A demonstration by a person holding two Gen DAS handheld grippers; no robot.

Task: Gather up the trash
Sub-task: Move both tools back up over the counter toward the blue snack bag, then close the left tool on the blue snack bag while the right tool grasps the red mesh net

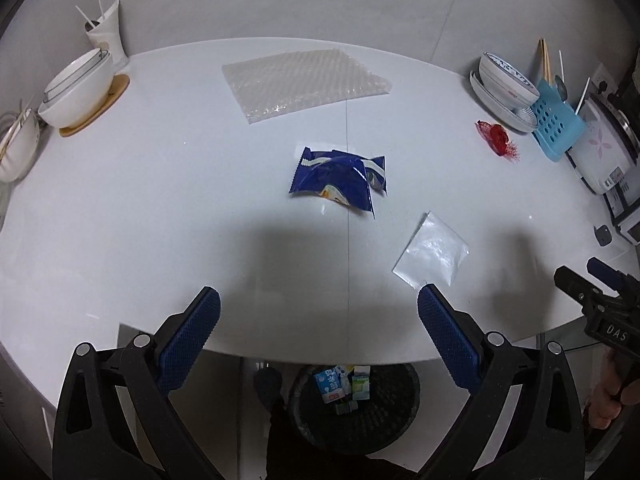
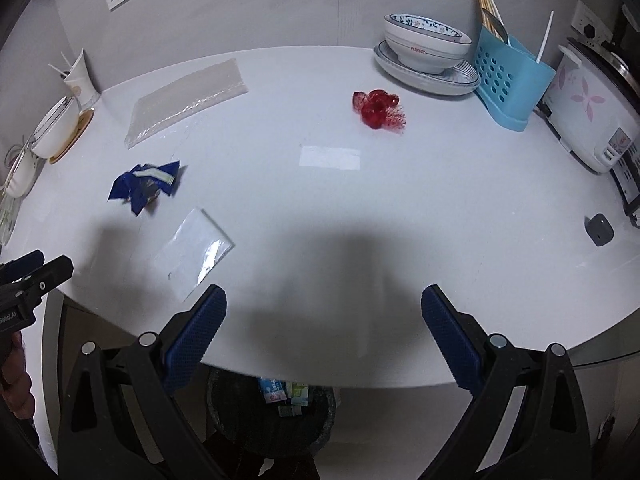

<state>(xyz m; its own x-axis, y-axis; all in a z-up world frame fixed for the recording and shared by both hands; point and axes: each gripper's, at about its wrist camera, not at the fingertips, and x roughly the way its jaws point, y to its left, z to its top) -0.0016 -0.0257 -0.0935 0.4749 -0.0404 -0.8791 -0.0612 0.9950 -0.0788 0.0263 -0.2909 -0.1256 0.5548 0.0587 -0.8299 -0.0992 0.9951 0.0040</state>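
Blue crumpled wrapper (image 1: pixel 338 178) lying mid-counter (image 1: pixel 120 220), clear flat bag (image 1: pixel 432 255) nearer, bin (image 1: pixel 354 408) below the edge. Both tools, left tool (image 1: pixel 319 312) and right tool (image 2: pixel 323 312), spread wide, empty. Thin film likely to slip from pads; light wrapper likely to skid away.

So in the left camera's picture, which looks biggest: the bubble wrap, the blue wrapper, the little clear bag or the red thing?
Largest to smallest as they appear:
1. bubble wrap sheet
2. blue snack wrapper
3. clear plastic bag, close to the wrapper and nearer the camera, so unsure
4. red plastic scrap
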